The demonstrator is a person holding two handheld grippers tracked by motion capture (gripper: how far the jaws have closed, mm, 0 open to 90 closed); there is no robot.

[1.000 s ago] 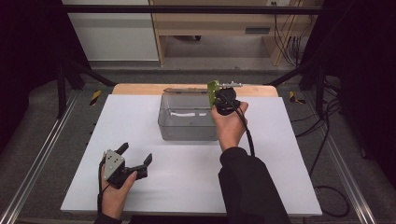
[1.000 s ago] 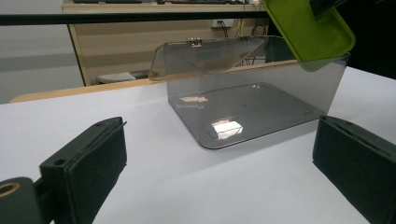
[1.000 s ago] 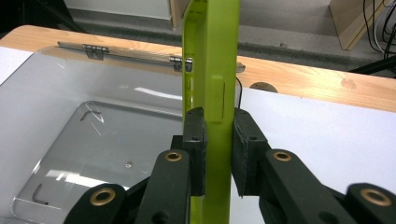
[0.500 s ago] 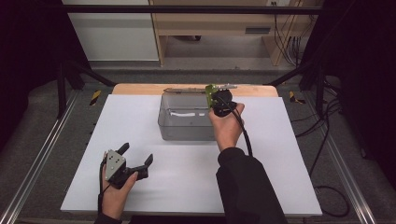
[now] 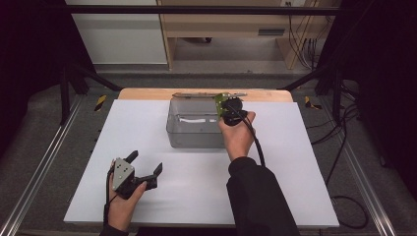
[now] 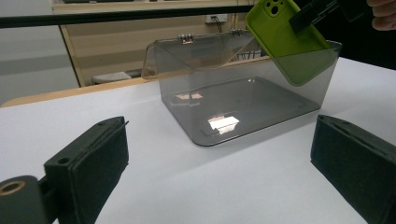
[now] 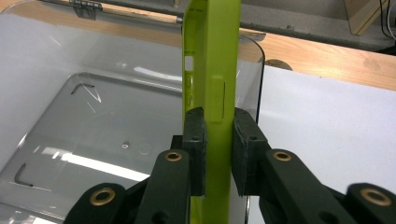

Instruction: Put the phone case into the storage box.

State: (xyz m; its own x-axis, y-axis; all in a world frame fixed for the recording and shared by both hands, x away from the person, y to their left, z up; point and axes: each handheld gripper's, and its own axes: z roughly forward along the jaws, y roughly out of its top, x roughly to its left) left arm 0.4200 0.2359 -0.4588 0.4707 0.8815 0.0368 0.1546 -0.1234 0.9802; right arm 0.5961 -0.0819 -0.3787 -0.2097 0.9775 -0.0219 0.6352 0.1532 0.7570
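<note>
A lime-green phone case (image 7: 212,79) is pinched edge-on in my right gripper (image 7: 218,149), which is shut on it. The case (image 6: 287,32) hangs tilted at the right end of a clear grey plastic box (image 5: 194,125), its lower end dipping inside the box (image 6: 243,93). The box's lid (image 6: 196,51) stands open, hinged at the back. In the high view the right gripper (image 5: 229,108) sits over the box's right rim. My left gripper (image 5: 141,169) rests open near the table's front left, facing the box, with nothing between its jaws.
A white sheet (image 5: 295,162) covers the table, with a wooden edge (image 5: 147,93) at the back. The right gripper's black cable (image 5: 255,140) runs down along the person's forearm. Metal rails (image 5: 44,162) flank the table.
The right gripper has lowered the green case from above the box's back right corner until it dips into the box's right end. The left gripper has barely shifted.
</note>
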